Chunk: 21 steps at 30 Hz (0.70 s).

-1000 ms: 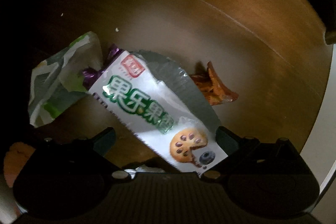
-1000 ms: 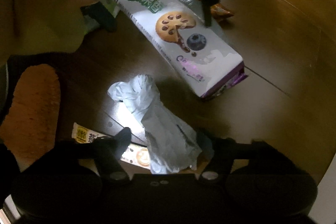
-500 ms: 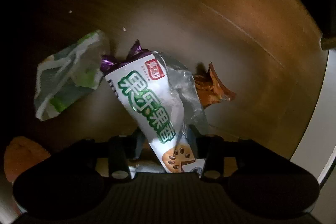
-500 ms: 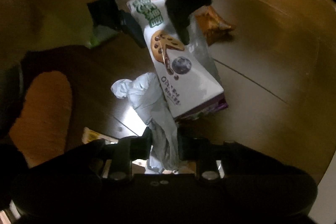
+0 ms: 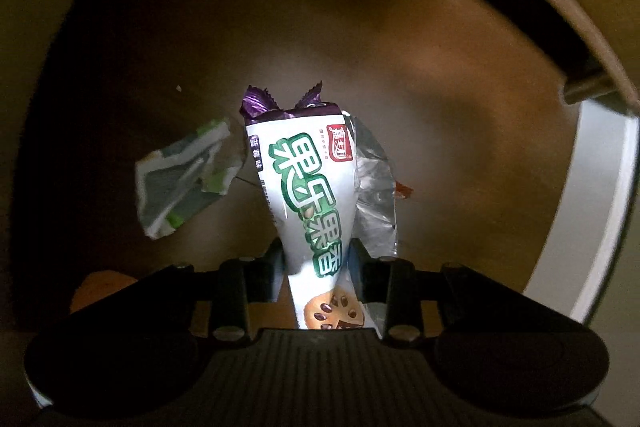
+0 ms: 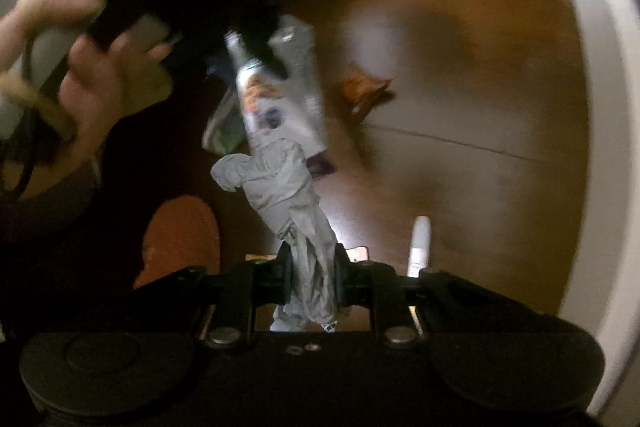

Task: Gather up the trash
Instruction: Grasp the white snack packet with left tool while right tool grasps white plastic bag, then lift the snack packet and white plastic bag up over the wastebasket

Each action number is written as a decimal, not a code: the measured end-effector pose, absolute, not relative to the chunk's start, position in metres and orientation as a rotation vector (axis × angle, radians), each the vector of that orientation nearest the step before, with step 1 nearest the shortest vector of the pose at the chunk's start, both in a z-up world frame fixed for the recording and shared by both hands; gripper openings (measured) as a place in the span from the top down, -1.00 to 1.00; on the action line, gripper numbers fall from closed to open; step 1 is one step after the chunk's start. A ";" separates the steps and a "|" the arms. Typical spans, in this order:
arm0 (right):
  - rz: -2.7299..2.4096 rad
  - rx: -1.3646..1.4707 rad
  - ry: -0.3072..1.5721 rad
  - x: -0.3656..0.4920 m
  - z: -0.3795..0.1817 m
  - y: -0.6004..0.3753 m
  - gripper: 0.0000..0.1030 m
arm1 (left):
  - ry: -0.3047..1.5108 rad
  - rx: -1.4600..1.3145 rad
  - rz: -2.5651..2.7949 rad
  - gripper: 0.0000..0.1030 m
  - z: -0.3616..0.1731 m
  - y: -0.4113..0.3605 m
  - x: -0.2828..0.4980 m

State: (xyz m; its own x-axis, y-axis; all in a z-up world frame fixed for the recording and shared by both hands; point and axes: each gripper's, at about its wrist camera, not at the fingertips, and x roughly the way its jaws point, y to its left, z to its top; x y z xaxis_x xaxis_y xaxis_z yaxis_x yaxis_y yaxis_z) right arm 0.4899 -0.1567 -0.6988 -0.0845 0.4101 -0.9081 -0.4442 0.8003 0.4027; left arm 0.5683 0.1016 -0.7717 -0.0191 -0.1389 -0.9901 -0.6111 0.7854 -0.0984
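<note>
A white cookie packet [image 5: 308,187] with green lettering and purple ends hangs above the wooden floor [image 5: 440,87]. My left gripper [image 5: 316,255] points straight down, its jaws closing with both pads pressed on the packet's lower part. In the right wrist view my right gripper [image 6: 312,259] has its jaws closing on a crumpled grey-white tissue [image 6: 280,195], which dangles clear of the floor. Beyond it, blurred, the same packet [image 6: 276,107] hangs under the other gripper, gripped by a person's hand [image 6: 92,87].
A green-and-white wrapper [image 5: 184,183] and an orange wrapper [image 5: 404,191] lie on the floor below. The right wrist view also shows a white stick-like item [image 6: 420,243], a yellowish wrapper [image 6: 356,253] and an orange slipper-like shape [image 6: 180,243]. A white surface [image 5: 600,187] borders the right.
Both grippers went from open to pinching: the left on the cookie packet, the right on the tissue. Both then rose, lifting their items off the floor.
</note>
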 end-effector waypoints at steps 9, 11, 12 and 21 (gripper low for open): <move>0.548 0.044 1.392 0.534 -0.575 -0.179 0.66 | 1.517 -0.509 0.366 0.37 -0.635 0.098 0.577; 0.530 0.050 1.360 0.544 -0.545 -0.178 0.66 | 1.495 -0.480 0.350 0.37 -0.597 0.097 0.582; 0.522 0.055 1.341 0.550 -0.527 -0.177 0.66 | 1.479 -0.466 0.340 0.37 -0.576 0.096 0.586; 0.504 0.107 1.145 0.596 -0.360 -0.179 0.66 | 1.308 -0.394 0.257 0.37 -0.390 0.101 0.628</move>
State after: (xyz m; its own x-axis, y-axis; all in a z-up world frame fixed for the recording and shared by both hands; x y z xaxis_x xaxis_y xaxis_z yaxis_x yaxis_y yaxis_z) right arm 0.5959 -0.1795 -0.3599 0.3146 0.4357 -0.8433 -0.3282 0.8836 0.3340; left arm 0.6278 0.1006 -0.3902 0.2453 -0.0369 -0.9687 -0.4005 0.9061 -0.1360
